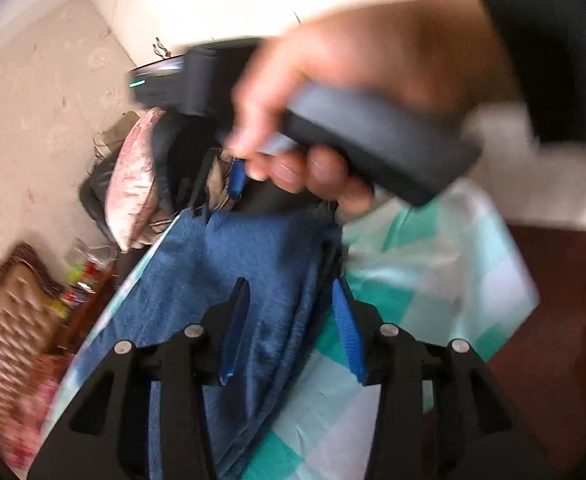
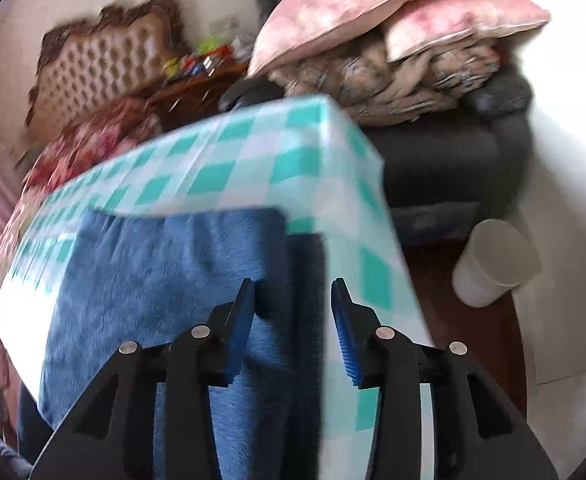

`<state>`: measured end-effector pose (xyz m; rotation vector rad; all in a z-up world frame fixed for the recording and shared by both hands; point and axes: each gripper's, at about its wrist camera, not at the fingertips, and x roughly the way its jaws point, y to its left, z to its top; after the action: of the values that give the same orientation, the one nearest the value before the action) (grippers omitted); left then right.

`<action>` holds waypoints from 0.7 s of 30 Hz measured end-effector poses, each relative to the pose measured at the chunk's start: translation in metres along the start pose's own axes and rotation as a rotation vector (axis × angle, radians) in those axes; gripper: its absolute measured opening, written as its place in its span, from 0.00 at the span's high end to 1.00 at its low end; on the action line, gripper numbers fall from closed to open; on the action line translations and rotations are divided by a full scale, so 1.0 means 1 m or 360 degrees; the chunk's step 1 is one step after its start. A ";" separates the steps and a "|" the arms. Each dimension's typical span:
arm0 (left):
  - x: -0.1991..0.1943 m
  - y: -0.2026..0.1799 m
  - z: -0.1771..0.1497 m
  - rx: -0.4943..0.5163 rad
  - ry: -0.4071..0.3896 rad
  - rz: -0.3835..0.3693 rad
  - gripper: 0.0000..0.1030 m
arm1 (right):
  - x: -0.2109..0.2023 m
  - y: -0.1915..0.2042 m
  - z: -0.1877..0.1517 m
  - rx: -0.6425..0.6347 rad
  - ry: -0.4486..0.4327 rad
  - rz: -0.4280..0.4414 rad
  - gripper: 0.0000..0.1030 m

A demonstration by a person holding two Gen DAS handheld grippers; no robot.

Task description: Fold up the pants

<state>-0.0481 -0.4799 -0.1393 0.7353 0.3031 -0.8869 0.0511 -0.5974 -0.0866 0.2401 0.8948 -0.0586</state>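
- Pants, blue and fuzzy, lie folded on the checked tabletop.
- Left claw: jaws apart, pants' edge between them, pads not pressing.
- Right claw: jaws apart over the pants' dark right edge, nothing gripped.

Around you: counter under a teal-and-white checked cloth; past its far corner, a dark sofa stacked with pink pillows and a crumpled blanket; tufted headboard against the pale patterned wall; white bin on dark wood floor; bright daylight.
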 end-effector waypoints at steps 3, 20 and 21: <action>-0.028 0.065 -0.006 -0.0484 -0.0016 -0.0204 0.57 | -0.031 -0.007 -0.001 0.0066 -0.0140 -0.0272 0.63; 0.160 0.199 0.010 -0.0780 0.0422 -0.0464 0.79 | -0.005 0.076 -0.074 0.0104 -0.0034 -0.0650 0.59; 0.160 0.199 0.009 -0.0791 0.0427 -0.0469 0.79 | -0.005 0.076 -0.074 0.0114 -0.0033 -0.0645 0.59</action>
<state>0.2062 -0.4990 -0.1264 0.3467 0.8543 -0.9381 0.0025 -0.5071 -0.1132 0.1211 0.9106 -0.4688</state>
